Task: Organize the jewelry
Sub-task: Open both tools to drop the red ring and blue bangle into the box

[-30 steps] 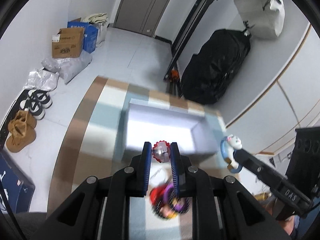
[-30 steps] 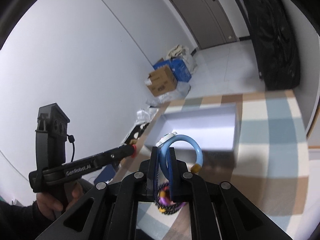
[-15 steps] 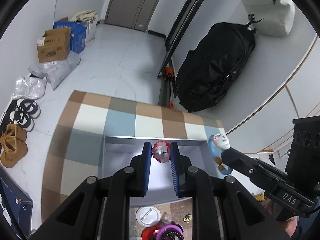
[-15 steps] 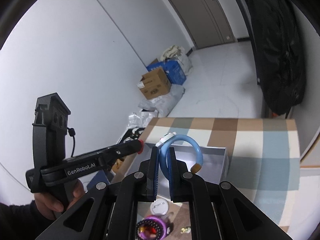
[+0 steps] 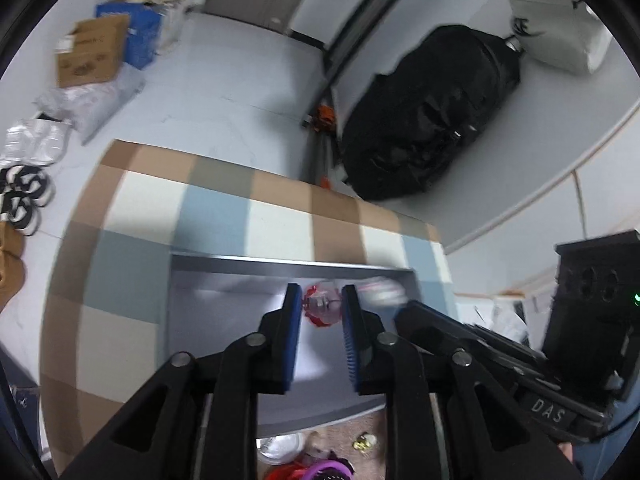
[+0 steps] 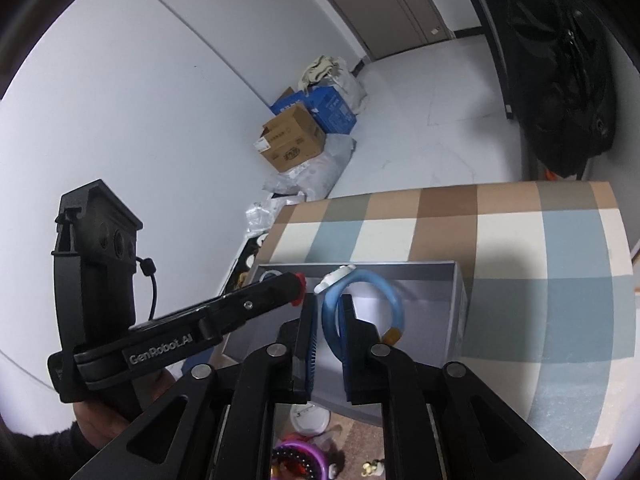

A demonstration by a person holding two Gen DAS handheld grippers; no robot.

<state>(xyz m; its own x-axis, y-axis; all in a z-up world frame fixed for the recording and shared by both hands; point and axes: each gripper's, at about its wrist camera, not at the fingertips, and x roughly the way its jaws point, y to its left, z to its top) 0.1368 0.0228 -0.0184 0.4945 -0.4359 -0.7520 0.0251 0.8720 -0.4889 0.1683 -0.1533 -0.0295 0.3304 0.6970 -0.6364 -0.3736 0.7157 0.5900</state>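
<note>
My left gripper (image 5: 318, 308) is shut on a red and pink trinket (image 5: 322, 307) and holds it over the open grey box (image 5: 224, 312) on the checked cloth. My right gripper (image 6: 328, 320) is shut on a blue open bangle (image 6: 378, 296) with a white charm, also over the grey box (image 6: 456, 312). The left gripper's tip with the red trinket (image 6: 298, 290) shows in the right wrist view, close to the bangle. The right gripper's fingers (image 5: 460, 336) show in the left wrist view; the bangle there is a white blur.
Loose jewelry lies in front of the box: a purple and red bead bracelet (image 6: 296, 456), a white round badge (image 6: 310, 416), a small gold piece (image 5: 364, 440). A black bag (image 5: 428, 120) and cardboard boxes (image 5: 92, 56) stand on the floor beyond the table.
Both grippers have moved forward from above the loose pile to over the grey box, each still holding its piece. They are closer together now.
</note>
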